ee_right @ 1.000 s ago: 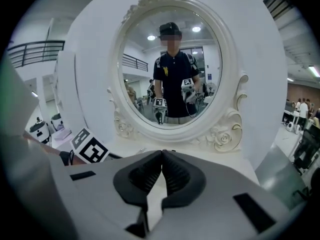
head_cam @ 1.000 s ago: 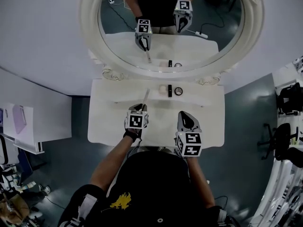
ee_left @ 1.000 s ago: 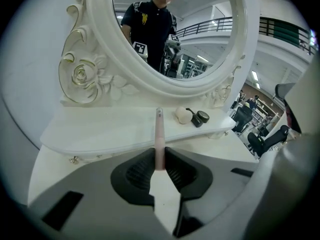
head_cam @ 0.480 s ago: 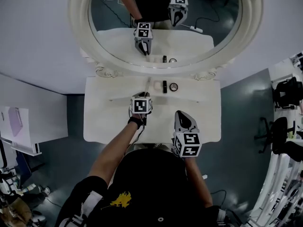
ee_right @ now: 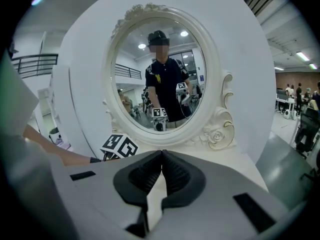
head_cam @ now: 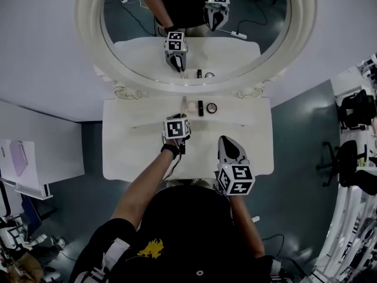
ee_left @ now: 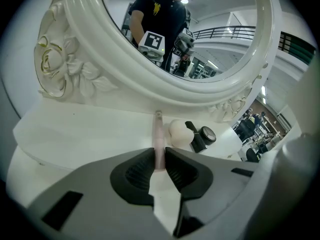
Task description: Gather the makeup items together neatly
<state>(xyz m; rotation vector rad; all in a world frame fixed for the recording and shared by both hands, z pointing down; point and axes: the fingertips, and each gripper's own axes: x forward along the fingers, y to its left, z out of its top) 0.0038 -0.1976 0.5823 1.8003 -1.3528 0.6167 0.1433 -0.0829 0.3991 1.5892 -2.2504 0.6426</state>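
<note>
White vanity top: left gripper clamps pink stick near sponge; right gripper closed, empty.

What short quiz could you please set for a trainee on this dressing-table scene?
1. Short answer: which item lies between the pale sponge and the round black jar?
2. Multiple choice: what is the left gripper clamped on? A. the sponge; B. a slim pink stick; C. the jar.
3. True or false: the right gripper is shut, with nothing between its jaws.

Key: 1. the black tube; 2. B; 3. true.
</note>
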